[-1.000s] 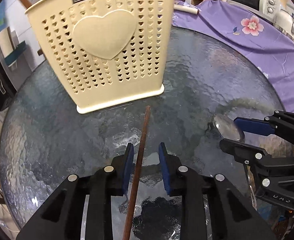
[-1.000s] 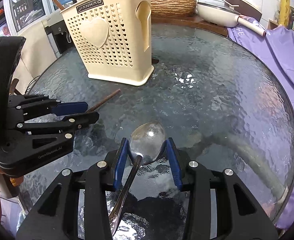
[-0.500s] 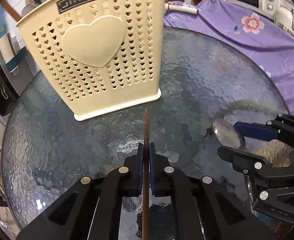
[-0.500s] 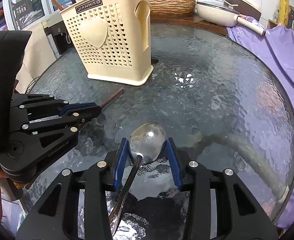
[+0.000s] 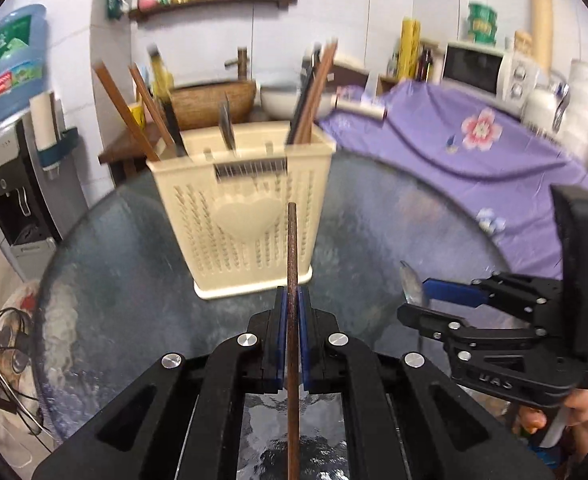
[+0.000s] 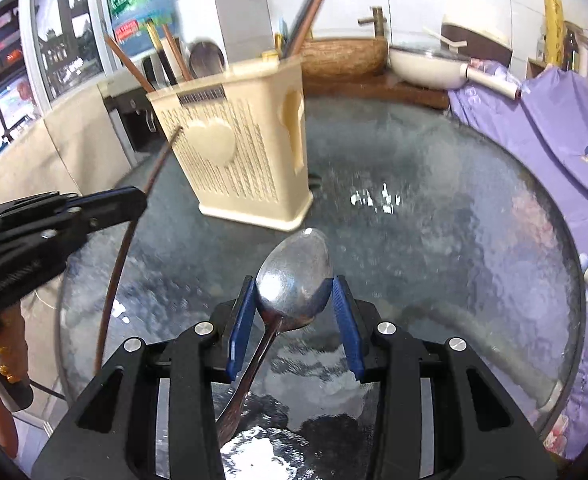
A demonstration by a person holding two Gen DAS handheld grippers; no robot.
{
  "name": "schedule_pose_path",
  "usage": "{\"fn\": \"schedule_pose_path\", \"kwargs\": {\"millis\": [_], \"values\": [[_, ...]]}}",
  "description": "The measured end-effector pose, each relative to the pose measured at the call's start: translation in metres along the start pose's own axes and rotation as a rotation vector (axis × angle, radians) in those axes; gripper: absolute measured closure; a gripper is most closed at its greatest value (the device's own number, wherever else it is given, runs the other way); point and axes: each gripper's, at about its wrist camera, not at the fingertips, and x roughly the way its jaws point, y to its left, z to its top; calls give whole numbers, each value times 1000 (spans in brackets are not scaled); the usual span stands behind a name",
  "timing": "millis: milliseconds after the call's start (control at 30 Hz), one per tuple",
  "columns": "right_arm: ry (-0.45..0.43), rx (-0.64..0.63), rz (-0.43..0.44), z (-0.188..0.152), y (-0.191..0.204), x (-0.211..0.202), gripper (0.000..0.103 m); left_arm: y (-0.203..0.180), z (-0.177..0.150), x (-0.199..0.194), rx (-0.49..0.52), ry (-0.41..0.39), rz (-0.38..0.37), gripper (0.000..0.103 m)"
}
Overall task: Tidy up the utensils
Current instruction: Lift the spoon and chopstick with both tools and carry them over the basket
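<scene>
A cream utensil basket (image 5: 250, 216) with a heart on its front stands on the round glass table (image 5: 373, 220); several chopsticks and a spoon stick out of its top. My left gripper (image 5: 292, 300) is shut on a brown chopstick (image 5: 292, 256), held above the table with its tip in front of the basket. My right gripper (image 6: 294, 296) is shut on the bowl of a metal spoon (image 6: 294, 272), lifted off the glass, its handle running back under the jaws. Each gripper shows in the other's view: left gripper (image 6: 134, 200), right gripper (image 5: 417, 300).
A purple flowered cloth (image 5: 473, 140) covers the surface at the right, with a microwave (image 5: 481, 68) behind it. A wooden basin (image 6: 341, 56) and a white pan (image 6: 425, 64) sit behind the table. A water dispenser (image 5: 10, 184) stands at the left.
My left gripper closed on the chopstick and lifted it off the glass. My right gripper rose with the spoon. Both views now tilt up and show the basket's top.
</scene>
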Motion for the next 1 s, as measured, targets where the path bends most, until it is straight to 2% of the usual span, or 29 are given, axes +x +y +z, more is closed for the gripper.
{"fn": "schedule_pose_path", "kwargs": {"millis": [167, 567, 1000], "values": [[-53, -26, 9, 8, 10, -19, 64, -4, 5, -27, -2, -71, 0, 98], [-111, -61, 14, 22, 21, -36, 64, 2, 13, -50, -11, -137, -8, 98], [-174, -135, -22, 54, 36, -55, 64, 1, 49, -68, 6, -210, 5, 98]]}}
